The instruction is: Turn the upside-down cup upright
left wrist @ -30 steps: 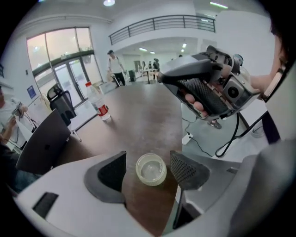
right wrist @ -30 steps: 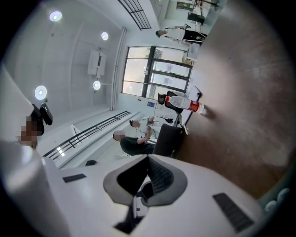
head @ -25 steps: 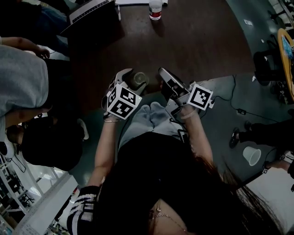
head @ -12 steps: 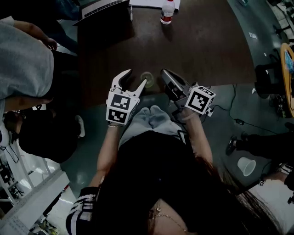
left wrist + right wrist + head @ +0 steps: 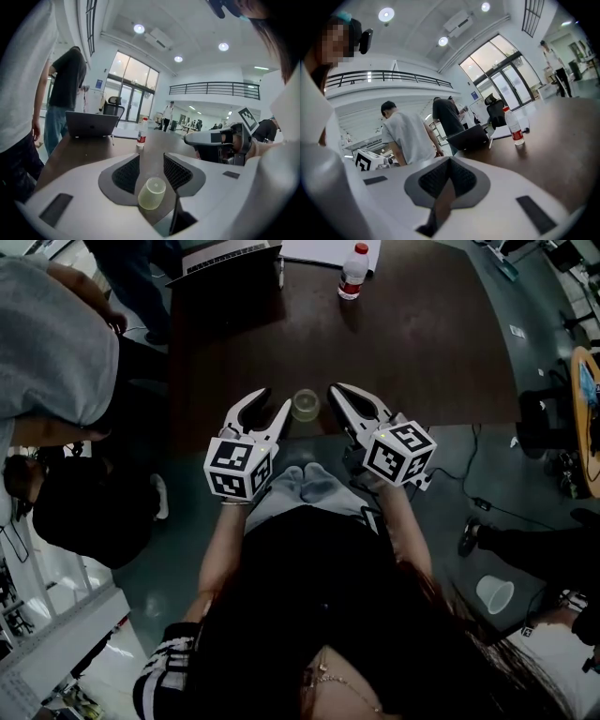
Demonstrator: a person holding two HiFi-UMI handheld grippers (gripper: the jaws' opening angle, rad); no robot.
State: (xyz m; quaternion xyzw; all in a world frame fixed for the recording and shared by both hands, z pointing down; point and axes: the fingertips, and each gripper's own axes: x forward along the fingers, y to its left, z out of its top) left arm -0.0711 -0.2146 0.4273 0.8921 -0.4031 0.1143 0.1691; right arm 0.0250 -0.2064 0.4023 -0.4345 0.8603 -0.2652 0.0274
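A small translucent cup (image 5: 305, 405) stands on the dark table (image 5: 431, 343), centre of the head view, between 2 handheld grippers. The left gripper (image 5: 272, 401), just beside the cup, is unclenched. Its jaws have just been narrowing and stand apart, gripping nothing. The right gripper (image 5: 336, 392) is clenched and empty.

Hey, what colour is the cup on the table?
The cup is a pale, translucent yellow-green, clearest in the left gripper view.

the cup (image 5: 305, 405), small, translucent pale-green plastic, stands free on the dark brown table (image 5: 422, 343) near its front edge, narrow end uppermost, wide end down, looking slightly tilted.
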